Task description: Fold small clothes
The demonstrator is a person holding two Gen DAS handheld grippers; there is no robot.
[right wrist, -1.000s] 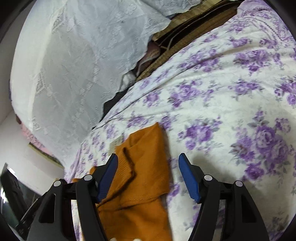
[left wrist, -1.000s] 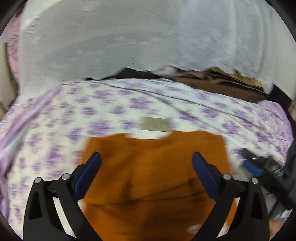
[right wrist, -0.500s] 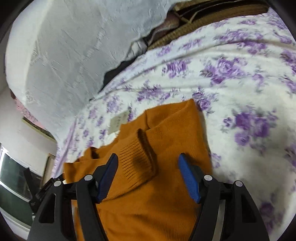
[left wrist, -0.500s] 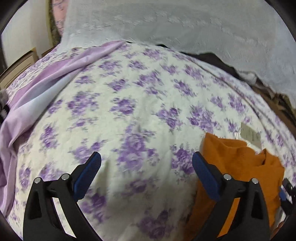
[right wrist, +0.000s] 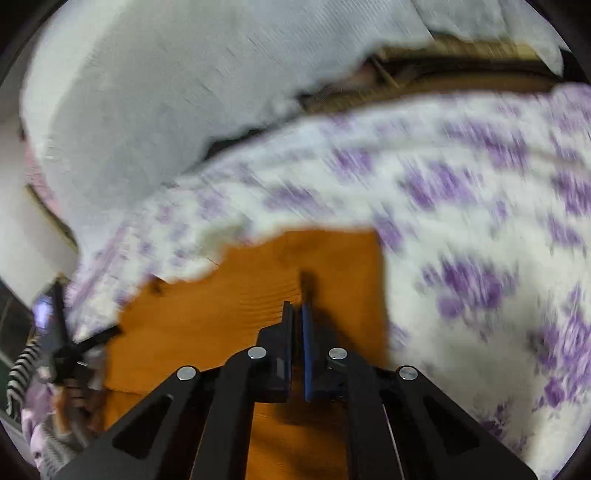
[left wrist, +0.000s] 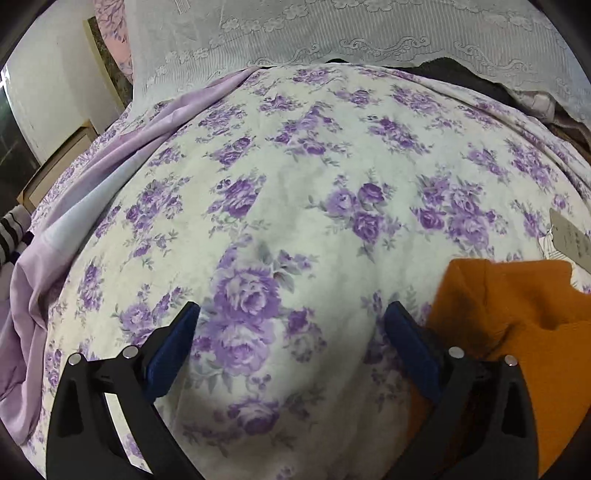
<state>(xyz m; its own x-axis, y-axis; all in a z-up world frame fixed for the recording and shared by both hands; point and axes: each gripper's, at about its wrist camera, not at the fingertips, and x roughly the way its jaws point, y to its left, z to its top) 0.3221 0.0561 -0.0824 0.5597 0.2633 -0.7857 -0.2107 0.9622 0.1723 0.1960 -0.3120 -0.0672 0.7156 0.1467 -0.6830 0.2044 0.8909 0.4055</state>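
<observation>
An orange knit garment (left wrist: 517, 314) lies on the floral bedsheet (left wrist: 295, 184), with a paper tag (left wrist: 569, 240) at its far edge. My left gripper (left wrist: 291, 310) stands open over bare sheet, its right finger just left of the garment's edge. In the right wrist view, which is blurred, the orange garment (right wrist: 240, 295) fills the lower middle. My right gripper (right wrist: 297, 308) is shut there, its pads pinching a ridge of the knit cloth. A hand in a striped sleeve (right wrist: 22, 369) holds the left gripper at the left edge.
A white lace cloth (left wrist: 332, 33) hangs along the back of the bed, with dark brown things (right wrist: 443, 74) under its hem. A lilac sheet fold (left wrist: 74, 206) runs down the left side. A wooden piece of furniture (left wrist: 55, 162) stands past the bed's left edge.
My right gripper has closed on a fold of the orange garment. My left gripper has swung left off the garment and sunk closer to the bare sheet.
</observation>
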